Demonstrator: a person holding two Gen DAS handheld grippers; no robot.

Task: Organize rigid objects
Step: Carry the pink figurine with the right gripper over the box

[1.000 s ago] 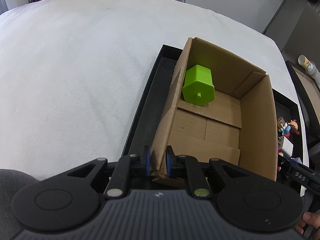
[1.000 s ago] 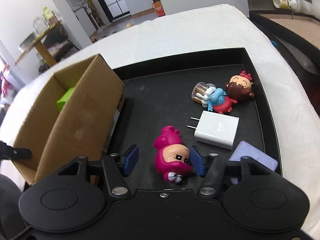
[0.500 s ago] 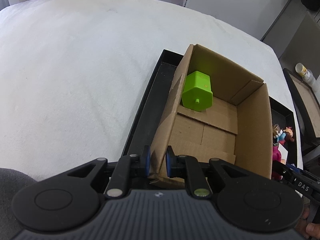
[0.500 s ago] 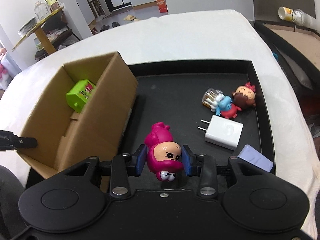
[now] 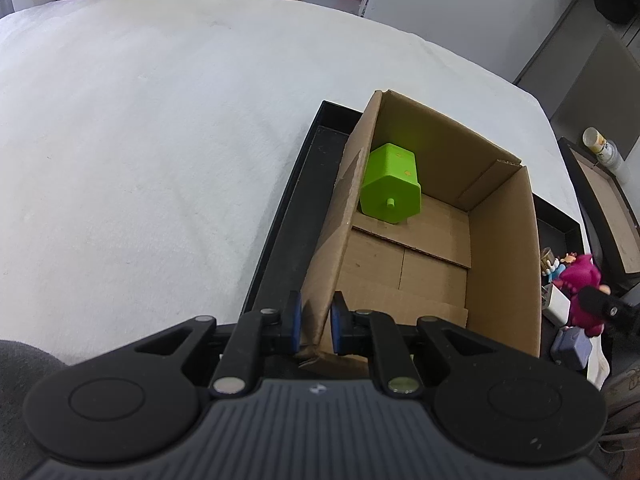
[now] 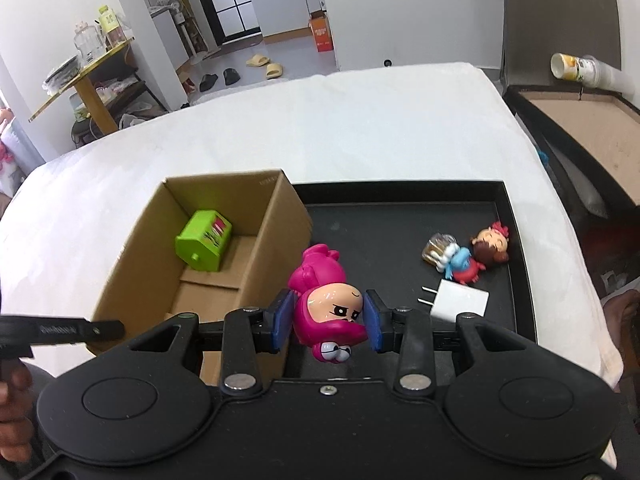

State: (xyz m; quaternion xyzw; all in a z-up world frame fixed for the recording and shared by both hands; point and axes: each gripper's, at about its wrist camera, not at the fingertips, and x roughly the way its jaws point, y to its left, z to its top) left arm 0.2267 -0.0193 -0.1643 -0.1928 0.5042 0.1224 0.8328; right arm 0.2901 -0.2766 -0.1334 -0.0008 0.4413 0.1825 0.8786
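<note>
pink figure pinched above tray, box wall clamped

writing: no brand or label legible. faint print along the top edge of the cardboard box (image 6: 224, 240) and lettering on the black bar at the left of the right wrist view, both too blurred to read.

surface and room: white cloth-covered table (image 5: 160, 140); black tray (image 6: 400, 208) on it. beyond the table, grey floor with slippers (image 6: 264, 66), an orange carton (image 6: 320, 34), a wooden side table (image 6: 88, 80) with jars, white walls.

left to right: left gripper (image 5: 313, 322) pressed together on the near left wall of the box, blue pads on either side of the cardboard. inside the box, against the far left wall, a green block (image 5: 390, 190) lying on its side, small peg facing the camera. box standing in the left part of the tray. right gripper (image 6: 325, 320) pinching the pink figure (image 6: 326, 296) by the head, clear of the tray, just right of the box's right wall; long axis running away from the camera, face up, feet toward the far side. further right on the tray: white charger (image 6: 458, 300), prongs pointing left; small doll (image 6: 476, 252) lying flat.
</note>
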